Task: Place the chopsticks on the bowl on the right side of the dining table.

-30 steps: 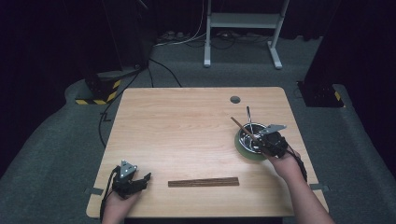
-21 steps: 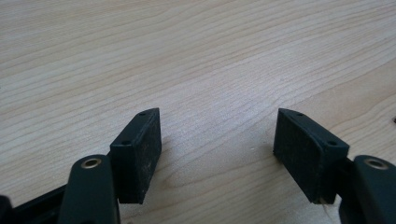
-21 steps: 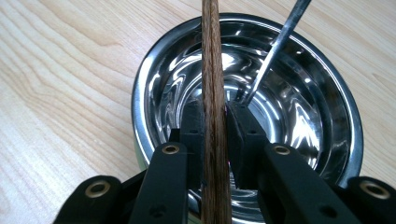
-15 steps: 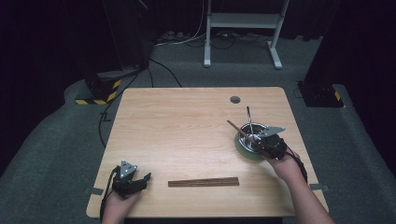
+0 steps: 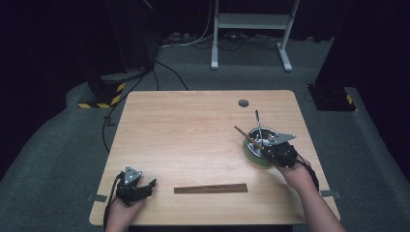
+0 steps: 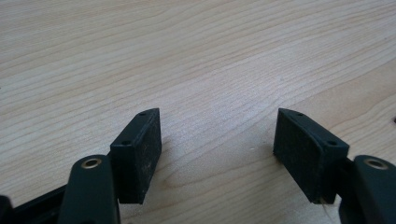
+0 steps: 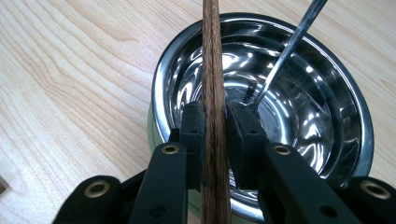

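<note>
My right gripper [image 5: 269, 149] is shut on a thin brown wooden stick [image 5: 246, 136], held over a shiny steel bowl [image 5: 251, 153] with a green base at the table's right side. In the right gripper view the stick [image 7: 212, 56] runs straight up between the pads of the gripper [image 7: 215, 123], crossing the bowl's rim [image 7: 161, 93]. A slim metal utensil [image 7: 289, 46] leans inside the bowl, handle pointing away. My left gripper [image 5: 151, 184] rests at the front left of the table. Its jaws stand wide in the left gripper view [image 6: 217, 140], with bare wood between them.
A flat dark wooden strip [image 5: 211, 188] lies near the front edge, between the two hands. A small round grey hole cover [image 5: 243, 103] sits at the back of the light wooden table [image 5: 193, 130]. Cables and a stand's feet lie on the floor behind.
</note>
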Tool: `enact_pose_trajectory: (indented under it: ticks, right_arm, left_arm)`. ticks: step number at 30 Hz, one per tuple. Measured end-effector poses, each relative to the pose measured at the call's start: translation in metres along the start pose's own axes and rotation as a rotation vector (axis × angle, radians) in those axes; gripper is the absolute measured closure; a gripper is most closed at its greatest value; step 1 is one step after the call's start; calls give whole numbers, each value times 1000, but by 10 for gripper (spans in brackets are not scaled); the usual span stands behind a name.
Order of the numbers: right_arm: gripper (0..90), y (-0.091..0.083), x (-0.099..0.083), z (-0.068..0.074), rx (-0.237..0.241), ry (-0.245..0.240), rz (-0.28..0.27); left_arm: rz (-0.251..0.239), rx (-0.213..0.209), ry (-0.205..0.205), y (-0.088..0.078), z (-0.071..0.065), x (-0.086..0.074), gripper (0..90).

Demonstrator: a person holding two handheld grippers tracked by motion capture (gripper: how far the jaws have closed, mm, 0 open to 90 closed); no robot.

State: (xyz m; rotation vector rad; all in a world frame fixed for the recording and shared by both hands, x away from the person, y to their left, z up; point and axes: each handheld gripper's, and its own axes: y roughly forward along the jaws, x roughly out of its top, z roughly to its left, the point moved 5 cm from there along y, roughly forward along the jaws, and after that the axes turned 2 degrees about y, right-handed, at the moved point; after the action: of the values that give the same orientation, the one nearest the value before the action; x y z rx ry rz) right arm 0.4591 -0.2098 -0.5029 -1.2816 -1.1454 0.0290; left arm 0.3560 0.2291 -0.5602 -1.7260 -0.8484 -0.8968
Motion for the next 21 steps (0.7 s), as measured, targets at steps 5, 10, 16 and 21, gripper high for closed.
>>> enact_pose_trajectory:
  ticks: [5, 10, 16, 21]
  right_arm:
    - [758, 0, 1, 0, 0, -1, -3]
    - [710, -2, 3, 0, -3, 8, -16]
    - [673, -10, 5, 2, -22, 21, -48]
    - [743, -33, 2, 13, -56, 73, -150]
  left_arm:
    - [0, 0, 0, 0, 0, 0, 321]
    - [1, 0, 1, 0, 0, 0, 321]
    - [0, 0, 0, 0, 0, 0, 321]
    - [0, 0, 0, 0, 0, 0, 321]
